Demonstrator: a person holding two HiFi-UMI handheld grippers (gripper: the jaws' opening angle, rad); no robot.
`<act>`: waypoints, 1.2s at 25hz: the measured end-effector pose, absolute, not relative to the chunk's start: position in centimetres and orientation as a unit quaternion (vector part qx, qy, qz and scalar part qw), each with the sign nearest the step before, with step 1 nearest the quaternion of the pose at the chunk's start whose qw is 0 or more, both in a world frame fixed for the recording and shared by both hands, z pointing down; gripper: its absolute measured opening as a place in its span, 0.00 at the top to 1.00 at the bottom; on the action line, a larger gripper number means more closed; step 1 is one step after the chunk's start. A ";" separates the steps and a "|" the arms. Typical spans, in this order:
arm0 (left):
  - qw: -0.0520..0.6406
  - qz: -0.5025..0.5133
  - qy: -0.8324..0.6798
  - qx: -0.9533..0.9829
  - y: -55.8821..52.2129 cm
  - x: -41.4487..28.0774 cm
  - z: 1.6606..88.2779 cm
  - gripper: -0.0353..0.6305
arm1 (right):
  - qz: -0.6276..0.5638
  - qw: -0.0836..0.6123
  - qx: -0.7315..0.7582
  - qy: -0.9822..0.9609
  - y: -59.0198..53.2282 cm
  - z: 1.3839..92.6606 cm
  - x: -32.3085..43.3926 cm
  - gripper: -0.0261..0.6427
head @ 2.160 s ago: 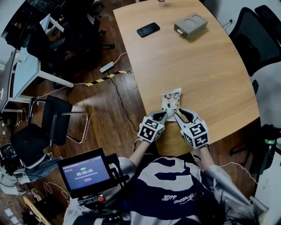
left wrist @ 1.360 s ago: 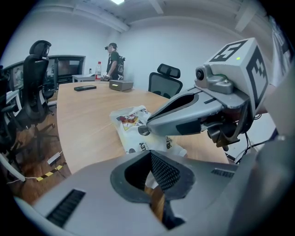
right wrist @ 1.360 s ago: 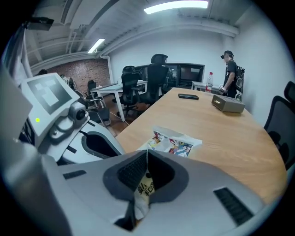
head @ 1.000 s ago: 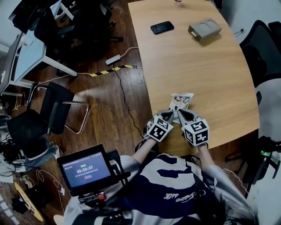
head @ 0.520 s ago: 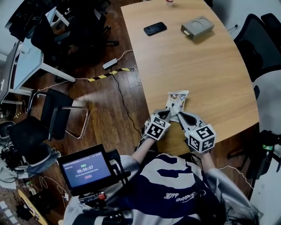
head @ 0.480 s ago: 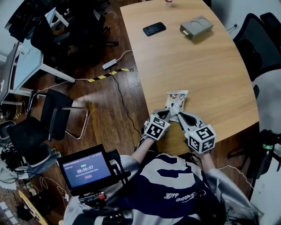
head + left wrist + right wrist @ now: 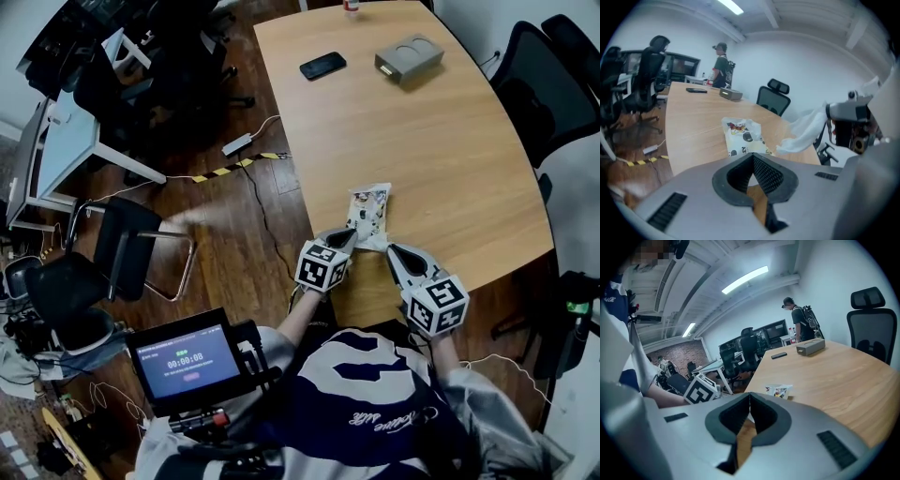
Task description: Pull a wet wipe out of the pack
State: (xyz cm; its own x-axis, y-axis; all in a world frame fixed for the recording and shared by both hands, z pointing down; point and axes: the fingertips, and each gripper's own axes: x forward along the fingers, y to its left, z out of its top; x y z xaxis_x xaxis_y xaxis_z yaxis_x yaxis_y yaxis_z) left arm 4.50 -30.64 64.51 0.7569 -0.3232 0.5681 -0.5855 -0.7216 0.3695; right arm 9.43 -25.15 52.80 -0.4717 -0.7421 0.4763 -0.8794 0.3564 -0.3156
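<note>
**Wipe drawn clear of pack at office table**

A person worked two handheld grippers at the near edge of a pale wooden table (image 7: 450, 159) with a curved rim. The pack (image 7: 368, 208) lay flat on the wood close to that edge. The left gripper (image 7: 345, 236) met its near corner with jaws closed on the pack's edge. The right gripper (image 7: 392, 251), just beside it and raised off the table, had its jaws pinched shut on a white wipe (image 7: 804, 133), which hung crumpled from the tips above the wood, to the right of the pack.

At the table's far end sat a dark phone (image 7: 322, 66) and a grey box (image 7: 409, 58), well apart from the pack. A black office chair (image 7: 530, 75) stood along the table's right side. Left of the table, a dark plank floor (image 7: 234, 234) carried a cable under a yellow-and-black strip (image 7: 225, 169), more black chairs and a white desk (image 7: 56, 150). A person (image 7: 721, 65) stood beyond the far end of the table. Strip lights (image 7: 744, 279) ran across the white ceiling.
</note>
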 end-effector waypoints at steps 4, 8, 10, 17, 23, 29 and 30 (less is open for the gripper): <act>0.311 0.168 -0.271 0.895 -28.4 4.0 61.0 0.94 | 0.259 0.117 0.504 -0.815 -22.9 51.8 10.4 0.96; 0.308 0.135 -0.282 0.898 -25.2 3.9 57.7 0.94 | 0.253 0.108 0.502 -0.820 -20.3 51.4 11.4 0.96; 0.310 0.115 -0.291 0.898 -23.1 4.2 56.3 0.94 | 0.249 0.109 0.499 -0.823 -18.5 51.2 11.9 0.96; 0.321 0.048 -0.334 0.885 -15.7 5.0 53.4 0.94 | 0.234 0.105 0.473 -0.843 -12.7 50.9 13.3 0.96; 0.330 0.032 -0.349 0.877 -9.5 5.1 51.8 0.94 | 0.243 0.112 0.468 -0.842 -8.3 51.5 14.6 0.96; 0.321 0.030 -0.362 0.875 -8.4 3.2 51.7 0.94 | 0.241 0.099 0.469 -0.844 -7.0 51.8 13.7 0.96; 0.319 0.026 -0.362 0.875 -8.1 2.9 51.4 0.94 | 0.238 0.099 0.470 -0.844 -6.7 51.7 13.5 0.96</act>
